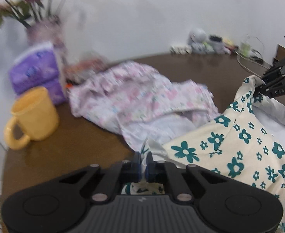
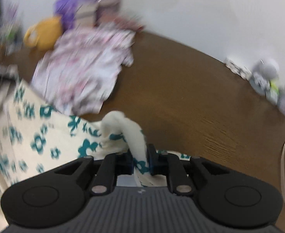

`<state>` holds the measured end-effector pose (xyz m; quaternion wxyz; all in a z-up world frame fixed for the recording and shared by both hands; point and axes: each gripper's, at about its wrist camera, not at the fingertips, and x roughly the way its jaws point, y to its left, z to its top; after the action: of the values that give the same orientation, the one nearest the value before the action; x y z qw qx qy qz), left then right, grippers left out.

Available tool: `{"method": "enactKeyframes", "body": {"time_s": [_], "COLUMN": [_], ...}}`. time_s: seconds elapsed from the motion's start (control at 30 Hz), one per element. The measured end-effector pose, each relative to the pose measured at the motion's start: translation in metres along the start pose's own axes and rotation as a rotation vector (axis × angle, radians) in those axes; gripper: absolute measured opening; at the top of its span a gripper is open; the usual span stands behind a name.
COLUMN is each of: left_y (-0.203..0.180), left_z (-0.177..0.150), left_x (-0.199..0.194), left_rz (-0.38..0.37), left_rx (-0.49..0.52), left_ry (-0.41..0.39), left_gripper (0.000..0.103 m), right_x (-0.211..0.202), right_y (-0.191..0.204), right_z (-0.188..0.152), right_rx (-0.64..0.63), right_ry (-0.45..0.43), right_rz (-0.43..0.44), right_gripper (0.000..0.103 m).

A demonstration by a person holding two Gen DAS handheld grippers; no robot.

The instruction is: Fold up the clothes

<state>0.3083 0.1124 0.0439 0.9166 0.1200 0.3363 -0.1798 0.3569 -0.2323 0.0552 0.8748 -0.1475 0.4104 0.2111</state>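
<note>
A cream garment with teal flowers [image 1: 239, 141] hangs stretched between my two grippers above the brown table [image 1: 80, 134]. My left gripper [image 1: 144, 160] is shut on one edge of that cloth, a thin fold pinched between its blue pads. My right gripper [image 2: 140, 155] is shut on another bunched corner of the same garment [image 2: 41, 136]. From the left wrist view the right gripper [image 1: 258, 89] shows at the far right, holding the cloth's upper corner. A pink and white patterned garment [image 1: 138, 101] lies crumpled on the table behind.
A yellow mug [image 1: 34, 114] stands at the left of the table, with purple tissue packs [image 1: 35, 69] and a vase of flowers [image 1: 43, 27] behind it. Small items [image 1: 206, 40] line the wall at the back right. A white sleeve [image 1: 278, 112] shows below the right gripper.
</note>
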Motion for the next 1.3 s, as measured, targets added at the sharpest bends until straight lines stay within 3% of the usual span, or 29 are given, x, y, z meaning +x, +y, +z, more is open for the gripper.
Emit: {"method": "enactKeyframes", "body": {"time_s": [0.2, 0.27, 0.43, 0.5, 0.53, 0.57, 0.6, 0.67, 0.8, 1.0, 1.1, 1.2, 1.3], "left_y": [-0.017, -0.019, -0.017, -0.013, -0.011, -0.009, -0.007, -0.002, -0.003, -0.033, -0.051, -0.07, -0.086], "left_z": [0.001, 0.001, -0.004, -0.006, -0.007, -0.008, -0.01, -0.013, -0.025, -0.069, -0.093, -0.11, -0.123], "left_x": [-0.016, -0.011, 0.012, 0.015, 0.015, 0.014, 0.009, -0.002, -0.041, -0.099, -0.116, -0.134, -0.154], "left_rz": [0.158, 0.186, 0.188, 0.181, 0.178, 0.175, 0.17, 0.159, 0.102, 0.005, -0.017, -0.058, -0.084], "left_rx": [0.018, 0.026, 0.007, -0.012, -0.024, -0.035, -0.052, -0.085, -0.09, -0.069, -0.071, -0.054, -0.022], "left_ry": [-0.169, -0.16, -0.07, -0.049, -0.04, -0.031, -0.038, -0.05, -0.051, -0.005, 0.027, 0.023, 0.007], "left_gripper": [0.004, 0.004, 0.005, 0.015, 0.022, 0.041, 0.06, 0.073, 0.075, 0.078, 0.078, 0.078, 0.078], "right_x": [-0.002, 0.005, 0.036, 0.041, 0.041, 0.037, 0.033, 0.014, -0.037, -0.101, -0.121, -0.14, -0.16], "right_y": [-0.011, -0.013, -0.009, -0.009, -0.01, -0.014, -0.017, -0.027, -0.037, -0.011, -0.009, -0.005, 0.013], "right_z": [0.003, 0.004, 0.004, 0.003, 0.003, 0.002, 0.001, -0.006, -0.03, -0.095, -0.133, -0.171, -0.193], "right_rx": [0.146, 0.154, 0.168, 0.176, 0.183, 0.201, 0.219, 0.263, 0.29, 0.177, 0.208, 0.288, 0.288], "right_ry": [-0.135, -0.148, -0.086, -0.07, -0.053, -0.047, -0.043, -0.054, -0.054, -0.023, -0.008, -0.017, -0.055], "right_rz": [0.024, 0.012, -0.012, -0.013, -0.011, -0.008, -0.004, 0.033, 0.114, 0.037, -0.009, 0.063, 0.138], "right_gripper": [0.011, 0.011, 0.011, 0.022, 0.04, 0.053, 0.054, 0.055, 0.059, 0.066, 0.067, 0.067, 0.067]}}
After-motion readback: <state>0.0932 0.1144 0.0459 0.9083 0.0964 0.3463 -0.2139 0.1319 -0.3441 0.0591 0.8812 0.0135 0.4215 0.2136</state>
